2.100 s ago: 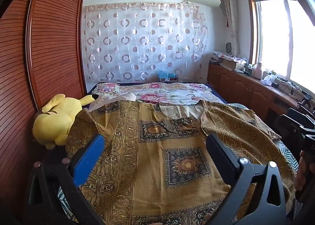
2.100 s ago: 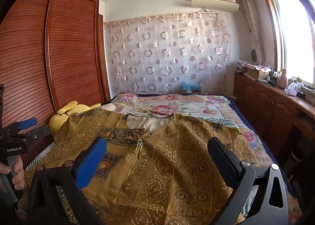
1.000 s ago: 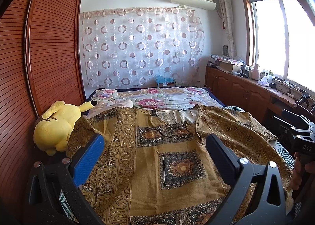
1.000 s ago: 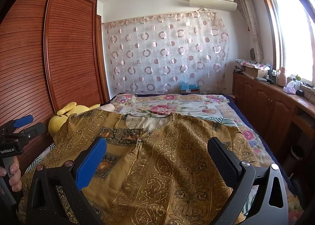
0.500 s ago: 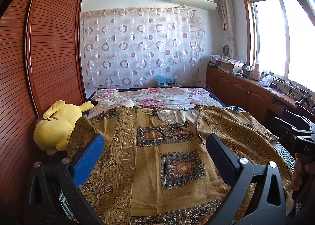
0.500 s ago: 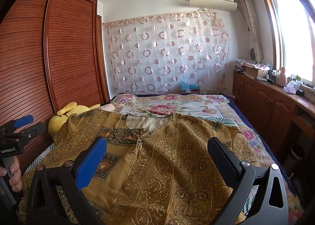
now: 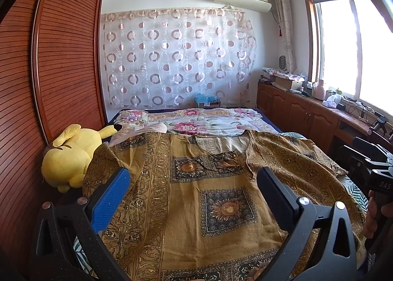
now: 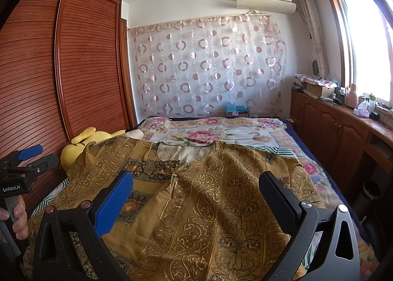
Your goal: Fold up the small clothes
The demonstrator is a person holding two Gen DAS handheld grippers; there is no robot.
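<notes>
A mustard-brown patterned top [image 7: 196, 195] lies spread flat on the bed, neckline away from me, its right side folded over the middle; it also shows in the right wrist view [image 8: 208, 202]. My left gripper [image 7: 194, 182] is open and empty, held above the garment's lower left part. My right gripper [image 8: 196, 187] is open and empty above the garment's lower right part. Each hand-held gripper shows at the edge of the other's view, the right one [image 7: 375, 177] and the left one [image 8: 22, 172].
A yellow plush toy [image 7: 71, 155] lies at the bed's left edge against the wooden wardrobe [image 7: 36, 84]. A floral quilt [image 7: 196, 123] covers the far half of the bed. Wooden cabinets [image 8: 343, 133] with clutter run along the right under the window.
The left gripper has tilted up slightly over the last two seconds, so the garment sits a little lower in its view. The right gripper has barely moved. Both stay open.
</notes>
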